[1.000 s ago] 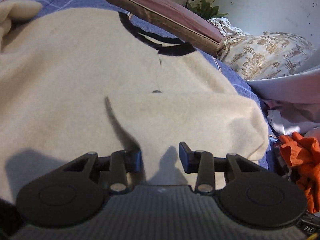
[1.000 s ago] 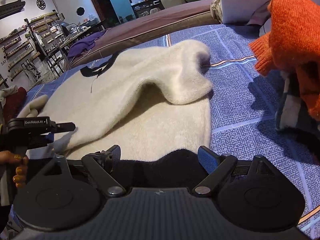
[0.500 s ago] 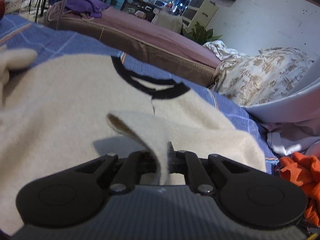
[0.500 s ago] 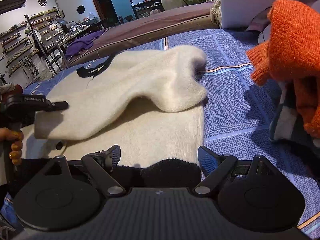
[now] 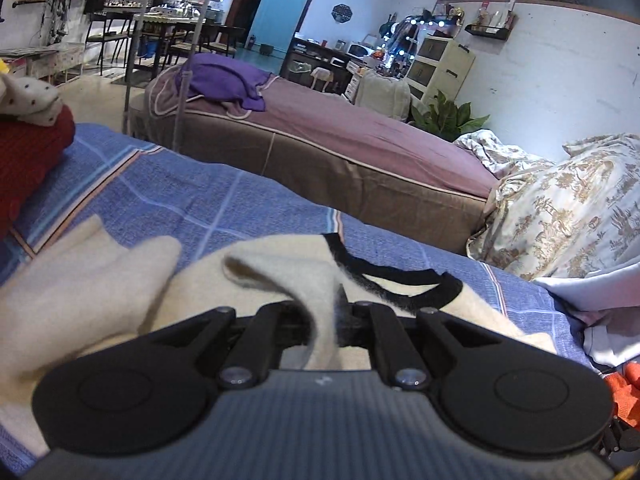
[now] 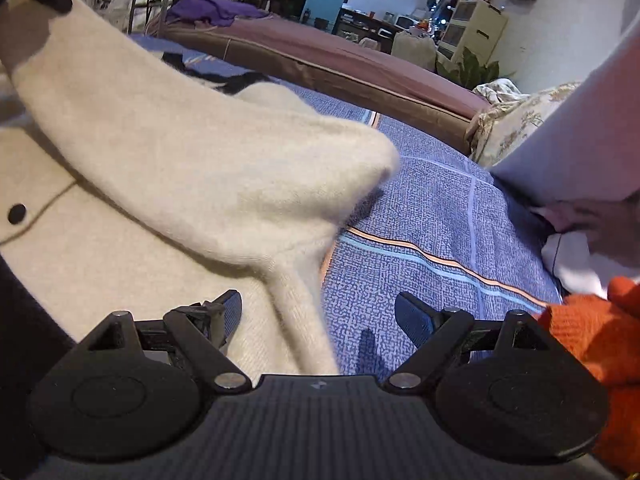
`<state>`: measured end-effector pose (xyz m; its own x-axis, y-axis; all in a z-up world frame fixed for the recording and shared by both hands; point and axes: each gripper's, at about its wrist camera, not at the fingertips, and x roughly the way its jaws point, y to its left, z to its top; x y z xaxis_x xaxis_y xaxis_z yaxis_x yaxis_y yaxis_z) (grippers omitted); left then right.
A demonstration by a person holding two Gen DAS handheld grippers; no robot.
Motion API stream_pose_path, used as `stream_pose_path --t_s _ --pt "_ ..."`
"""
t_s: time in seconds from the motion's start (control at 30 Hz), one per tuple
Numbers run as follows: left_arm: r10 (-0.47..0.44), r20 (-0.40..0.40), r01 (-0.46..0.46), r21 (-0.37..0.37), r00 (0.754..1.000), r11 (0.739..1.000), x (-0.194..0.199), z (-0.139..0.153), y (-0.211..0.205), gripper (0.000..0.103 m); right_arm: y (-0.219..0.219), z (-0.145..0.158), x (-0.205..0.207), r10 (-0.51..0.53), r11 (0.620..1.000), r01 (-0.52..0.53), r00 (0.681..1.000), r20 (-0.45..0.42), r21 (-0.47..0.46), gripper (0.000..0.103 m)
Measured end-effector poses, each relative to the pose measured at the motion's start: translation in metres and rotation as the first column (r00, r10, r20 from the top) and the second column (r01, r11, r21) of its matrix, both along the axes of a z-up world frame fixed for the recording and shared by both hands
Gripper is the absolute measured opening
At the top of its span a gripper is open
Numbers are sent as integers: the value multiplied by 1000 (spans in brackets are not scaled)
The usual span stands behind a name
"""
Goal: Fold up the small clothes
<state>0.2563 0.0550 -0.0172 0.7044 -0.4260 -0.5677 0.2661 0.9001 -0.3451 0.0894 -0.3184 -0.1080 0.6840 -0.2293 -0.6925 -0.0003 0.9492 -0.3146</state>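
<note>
A cream knit cardigan [image 6: 120,280] with a black neckline [image 5: 404,280] and black buttons lies on the blue checked bedspread [image 6: 436,232]. My left gripper [image 5: 328,312] is shut on the cuff of its sleeve [image 5: 280,268] and holds it up off the garment. In the right wrist view that sleeve [image 6: 192,152] stretches up to the top left, where the left gripper's tip [image 6: 52,0] shows. My right gripper [image 6: 318,316] stands open low over the cardigan's right side edge, with the edge and bare bedspread between its fingers, nothing pressed.
An orange knit garment [image 6: 592,332] lies at the right, beside a white cloth [image 6: 572,256] and a pale pillow [image 6: 580,128]. A red folded garment [image 5: 28,160] sits at the left. A second bed [image 5: 340,136] with purple clothes stands behind.
The left gripper shut on the sleeve cuff and lifted it up and away. The right gripper rolled and slid right along the cardigan's hem to its side edge.
</note>
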Motion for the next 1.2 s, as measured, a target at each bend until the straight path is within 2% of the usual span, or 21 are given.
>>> stream_pose_path --t_s 0.1,0.23,0.3,0.4,0.53,0.63,0.7,0.73,0.8,0.83,0.87,0.9,0.97,1.03,1.07,1.1,1.13,1.2 --pt "9 -45 -8 32 999 999 0 -20 6 5 0 0 9 25 999 -25 1000 -4 38 103" --pt "25 -133 -10 108 991 994 4 -61 4 6 -14 -8 10 -86 992 90 995 -43 91 103" --pt "35 -163 -18 110 986 994 4 -78 5 7 -33 -10 3 -175 968 180 984 -46 174 103" --pt "32 -192 -18 74 981 997 3 -90 7 14 -45 -10 -13 -234 958 239 971 -51 161 103" --pt "6 -178 15 114 984 993 0 -89 -1 22 -29 13 -32 -198 964 202 979 -40 171 103" --pt "-4 -179 25 112 984 993 -2 -88 -6 32 -7 43 -45 -101 982 83 990 103 168 103" --pt "-6 -175 27 122 985 992 -3 -88 -9 38 5 61 -35 -27 993 4 980 199 115 103" --pt "-9 -173 31 128 985 991 -4 -87 -11 40 6 66 -22 6 993 -30 977 214 112 103" --pt "-16 -169 40 138 986 990 -8 -83 -14 51 1 68 8 46 975 -91 975 218 202 103" --pt "-16 -163 40 144 986 989 -11 -81 -14 55 -4 66 22 49 957 -108 975 218 270 103" --pt "-16 -151 39 150 988 988 -16 -77 -14 62 -9 62 37 48 932 -120 977 210 342 103" --pt "-12 -133 34 161 991 986 -21 -72 -13 69 -15 57 52 44 904 -124 979 198 410 103" --pt "5 -80 11 195 997 981 -33 -61 -11 72 -23 42 75 39 871 -119 984 174 476 103" --pt "27 -30 -19 245 999 969 -42 -53 -9 84 -29 16 97 -46 893 23 998 40 450 103" --pt "30 -15 -25 273 999 962 -45 -50 -8 90 -35 2 105 -100 897 112 994 -51 427 103" --pt "28 -6 -25 297 1000 954 -47 -48 -8 90 -41 -6 109 -143 890 172 985 -100 422 103" --pt "15 0 -14 313 1000 950 -49 -46 -8 90 -44 0 103 -155 876 169 986 -67 451 103" --pt "-12 13 8 313 1000 950 -54 -42 -8 90 -52 26 89 -146 829 95 988 49 550 103"
